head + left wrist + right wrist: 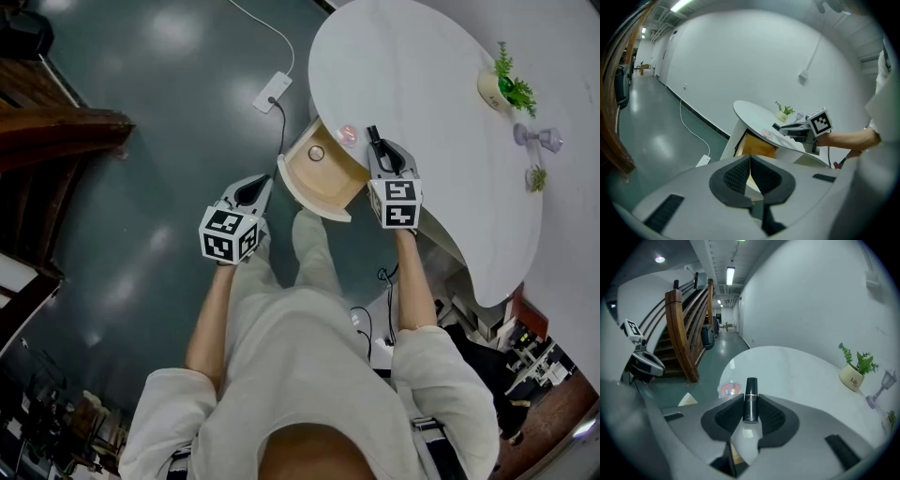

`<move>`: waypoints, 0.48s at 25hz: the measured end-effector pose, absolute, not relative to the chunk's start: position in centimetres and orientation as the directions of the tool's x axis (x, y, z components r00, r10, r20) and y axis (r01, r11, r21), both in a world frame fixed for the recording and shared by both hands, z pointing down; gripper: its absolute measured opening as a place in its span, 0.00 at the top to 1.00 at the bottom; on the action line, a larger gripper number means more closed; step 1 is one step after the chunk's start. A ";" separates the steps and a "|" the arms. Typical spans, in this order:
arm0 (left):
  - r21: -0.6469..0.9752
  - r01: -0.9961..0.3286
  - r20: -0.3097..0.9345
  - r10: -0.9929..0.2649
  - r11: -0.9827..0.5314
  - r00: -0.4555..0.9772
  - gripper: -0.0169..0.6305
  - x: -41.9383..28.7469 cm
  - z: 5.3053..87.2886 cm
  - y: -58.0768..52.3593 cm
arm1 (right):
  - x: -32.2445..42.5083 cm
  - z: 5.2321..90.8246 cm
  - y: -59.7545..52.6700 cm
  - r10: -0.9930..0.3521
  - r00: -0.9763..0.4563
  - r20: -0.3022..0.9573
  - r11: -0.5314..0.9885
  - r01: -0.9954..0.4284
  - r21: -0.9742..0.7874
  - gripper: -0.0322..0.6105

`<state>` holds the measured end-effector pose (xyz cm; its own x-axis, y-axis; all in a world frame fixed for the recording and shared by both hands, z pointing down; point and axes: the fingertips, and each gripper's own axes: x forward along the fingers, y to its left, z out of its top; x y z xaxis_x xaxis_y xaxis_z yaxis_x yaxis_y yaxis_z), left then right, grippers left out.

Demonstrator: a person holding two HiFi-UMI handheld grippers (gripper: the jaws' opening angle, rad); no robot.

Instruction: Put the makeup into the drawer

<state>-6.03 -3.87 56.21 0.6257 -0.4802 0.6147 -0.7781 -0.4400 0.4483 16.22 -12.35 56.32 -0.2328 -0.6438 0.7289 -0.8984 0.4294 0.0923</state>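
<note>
The drawer (330, 180) held one round thing (316, 153). The right gripper (750, 405) had a black lipstick (750, 398) in its jaws. The left gripper (750, 174) had closed jaws.

left tool (266, 181), right tool (373, 133): grey, black-white marker cubes (230, 234) | shirt (309, 375): pale, short-sleeved

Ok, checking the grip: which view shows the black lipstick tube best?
The right gripper view: the lipstick tube sits close up, clamped between the right tool's pads. The head view shows only a dark sliver; the left gripper view, a distant speck.
</note>
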 end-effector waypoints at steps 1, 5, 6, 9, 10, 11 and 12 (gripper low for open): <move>0.449 -0.778 0.615 -0.480 -0.439 0.626 0.95 -6.1 56.3 -3.8 | 15.8 55.8 -12.1 -0.650 -0.247 0.719 0.436 -0.896 0.087 0.81; 0.451 -0.780 0.618 -0.478 -0.435 0.624 0.95 -6.5 56.6 -3.5 | 12.8 54.0 -10.6 -0.644 -0.321 0.694 0.489 -0.871 0.051 0.81; 0.451 -0.781 0.618 -0.479 -0.433 0.623 0.95 -6.6 56.6 -3.5 | 11.8 53.9 -10.2 -0.637 -0.343 0.690 0.507 -0.861 0.040 0.81; 0.452 -0.783 0.618 -0.483 -0.428 0.621 0.95 -6.8 56.7 -3.5 | 8.4 54.6 -8.6 -0.589 -0.411 0.696 0.566 -0.824 -0.007 0.81; 0.452 -0.784 0.619 -0.482 -0.426 0.619 0.95 -6.8 56.7 -3.4 | 7.3 55.1 -8.0 -0.566 -0.431 0.703 0.585 -0.811 -0.025 0.81; 0.453 -0.785 0.621 -0.482 -0.423 0.618 0.95 -6.9 56.8 -3.3 | 6.4 55.8 -7.4 -0.544 -0.446 0.711 0.601 -0.798 -0.042 0.81; 0.454 -0.786 0.622 -0.482 -0.420 0.617 0.95 -7.1 56.9 -3.3 | 5.7 56.7 -6.9 -0.521 -0.456 0.721 0.613 -0.788 -0.055 0.81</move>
<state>-7.06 -3.28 56.93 0.6168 -0.4819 0.6224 -0.7860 -0.4202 0.4535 5.68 -6.88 56.71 -0.4561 -0.5211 0.7214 -0.7880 0.6132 -0.0553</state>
